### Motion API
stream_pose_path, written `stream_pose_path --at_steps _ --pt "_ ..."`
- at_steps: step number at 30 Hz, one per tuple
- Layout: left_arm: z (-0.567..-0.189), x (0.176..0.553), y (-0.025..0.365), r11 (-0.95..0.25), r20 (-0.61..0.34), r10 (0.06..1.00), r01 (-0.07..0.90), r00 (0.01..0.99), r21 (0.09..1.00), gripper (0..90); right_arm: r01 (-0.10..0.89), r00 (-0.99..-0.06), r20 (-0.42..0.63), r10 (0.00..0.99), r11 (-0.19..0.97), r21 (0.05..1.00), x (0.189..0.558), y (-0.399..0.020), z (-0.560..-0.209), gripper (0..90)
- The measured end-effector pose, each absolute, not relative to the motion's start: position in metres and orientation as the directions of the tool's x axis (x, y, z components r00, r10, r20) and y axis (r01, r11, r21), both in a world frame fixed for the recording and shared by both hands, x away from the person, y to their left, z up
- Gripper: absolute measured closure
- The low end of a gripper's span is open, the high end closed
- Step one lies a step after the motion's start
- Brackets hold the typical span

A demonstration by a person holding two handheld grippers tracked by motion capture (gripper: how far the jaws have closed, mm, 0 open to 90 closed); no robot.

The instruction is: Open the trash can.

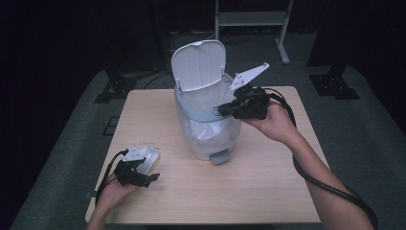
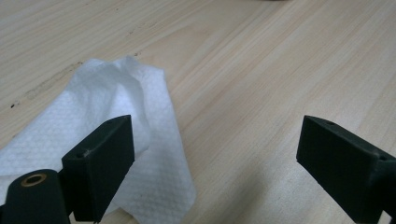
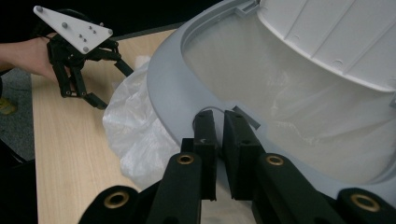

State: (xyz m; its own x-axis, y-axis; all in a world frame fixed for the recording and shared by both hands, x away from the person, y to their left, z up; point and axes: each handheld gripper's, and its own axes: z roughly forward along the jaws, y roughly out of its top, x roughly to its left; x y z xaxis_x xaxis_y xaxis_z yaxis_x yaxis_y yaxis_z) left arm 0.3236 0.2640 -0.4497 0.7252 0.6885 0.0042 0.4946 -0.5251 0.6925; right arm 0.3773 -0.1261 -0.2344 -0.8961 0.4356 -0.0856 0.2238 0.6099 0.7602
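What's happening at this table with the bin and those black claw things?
A person works with a gripper in each hand. The right gripper, jaws nearly shut, sits at the grey rim of a small white bin whose lid stands open and whose bag liner spills over the side. The left gripper hangs open over the wooden table, one jaw above a white paper towel that it has not gripped.

A: The high view looks forward and down on the table (image 1: 268,191), bin (image 1: 206,124) at 12 o'clock.
B: The right gripper view sits close at the bin's (image 3: 168,93) rim; the left skims the tabletop (image 2: 261,70).
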Motion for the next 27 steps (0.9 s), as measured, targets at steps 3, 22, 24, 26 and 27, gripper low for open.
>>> stream_pose_path --at_steps 3,22,24,26,27 --pt "-0.45 0.324 0.265 -0.523 0.003 0.692 0.497 0.722 0.692 10.2 0.227 -0.895 -0.074 0.44 0.592 0.773 0.371 -0.137 -0.236 80.7" --pt "-0.449 0.323 0.266 -0.519 0.011 0.698 0.497 0.716 0.695 10.2 0.304 -0.854 -0.023 0.52 0.533 0.789 0.355 -0.196 -0.264 75.3" --pt "-0.448 0.323 0.266 -0.518 0.014 0.7 0.495 0.714 0.697 10.2 0.319 -0.85 -0.011 0.527 0.531 0.785 0.355 -0.202 -0.272 74.0" --pt "-0.448 0.323 0.267 -0.511 0.011 0.705 0.497 0.709 0.701 10.2 0.338 -0.843 -0.001 0.538 0.53 0.778 0.354 -0.209 -0.284 73.3" --pt "-0.448 0.323 0.267 -0.511 0.011 0.705 0.497 0.709 0.701 10.2 0.338 -0.843 -0.001 0.538 0.53 0.778 0.354 -0.209 -0.284 73.3"
